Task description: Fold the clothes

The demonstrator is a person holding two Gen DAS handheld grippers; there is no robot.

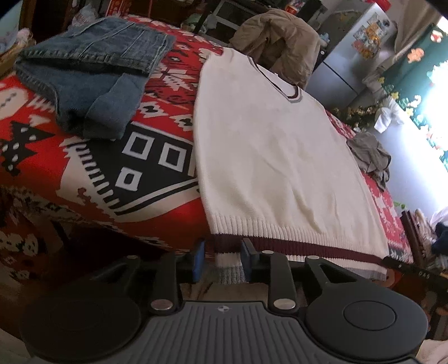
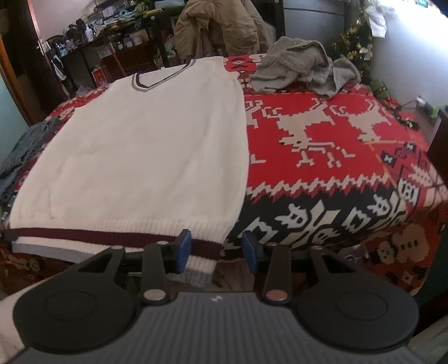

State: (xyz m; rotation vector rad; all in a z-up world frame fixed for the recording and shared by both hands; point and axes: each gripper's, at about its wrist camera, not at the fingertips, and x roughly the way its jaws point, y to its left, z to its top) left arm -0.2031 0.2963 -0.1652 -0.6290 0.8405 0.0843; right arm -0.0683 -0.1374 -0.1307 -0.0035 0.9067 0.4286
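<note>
A white knit vest (image 1: pixel 268 145) lies spread flat on the red patterned blanket (image 1: pixel 70 173), its V-neck at the far end and its ribbed hem, banded in maroon and grey, hanging over the near edge. The left gripper (image 1: pixel 221 260) sits at the vest's near left corner with its blue pads (image 1: pixel 199 261) parted about halfway; the hem corner lies in the gap between them, but the pads are not pressed onto it. The right gripper (image 2: pixel 215 252) is at the vest's near right corner, its jaws spread a little wider; the hem's corner lies in the gap beside the left pad (image 2: pixel 183 250), unclamped. Beyond the vest's left side rests a stack of folded blue jeans and knitwear (image 1: pixel 92 75). Off its far right corner lies a crumpled grey garment (image 2: pixel 305 68). A tan jacket (image 2: pixel 221 25) hangs over a chair behind the neckline.
</note>
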